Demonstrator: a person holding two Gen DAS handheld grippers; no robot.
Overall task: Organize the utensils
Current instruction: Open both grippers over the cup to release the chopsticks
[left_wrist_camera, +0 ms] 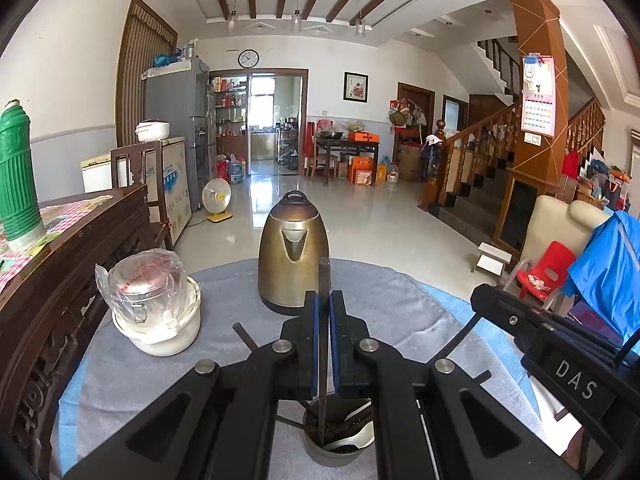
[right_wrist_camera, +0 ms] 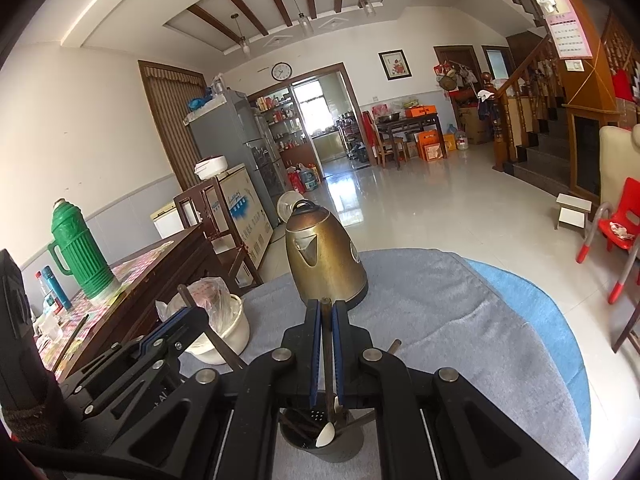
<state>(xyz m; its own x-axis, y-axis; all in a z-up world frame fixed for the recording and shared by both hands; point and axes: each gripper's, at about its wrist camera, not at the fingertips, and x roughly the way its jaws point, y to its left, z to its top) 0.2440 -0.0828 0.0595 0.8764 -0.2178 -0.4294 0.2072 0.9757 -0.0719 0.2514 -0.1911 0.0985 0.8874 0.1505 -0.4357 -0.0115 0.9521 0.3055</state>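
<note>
Both fingers (left_wrist_camera: 325, 300) (right_wrist_camera: 326, 307) clamp chopsticks (left_wrist_camera: 322, 360) (right_wrist_camera: 327, 352) upright (tips inside holder (left_wrist_camera: 340, 450)).

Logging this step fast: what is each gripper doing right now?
Left gripper: shut on a dark chopstick standing over the utensil cup.
Right gripper: shut on another dark chopstick above the same cup.

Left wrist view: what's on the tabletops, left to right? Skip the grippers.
Green thermos → white pot with the plastic-wrapped lid → brass-coloured kettle. The utensil cup sits nearest the camera, under the left gripper, roughly in line with the kettle, so its place in the order is unclear.
</note>
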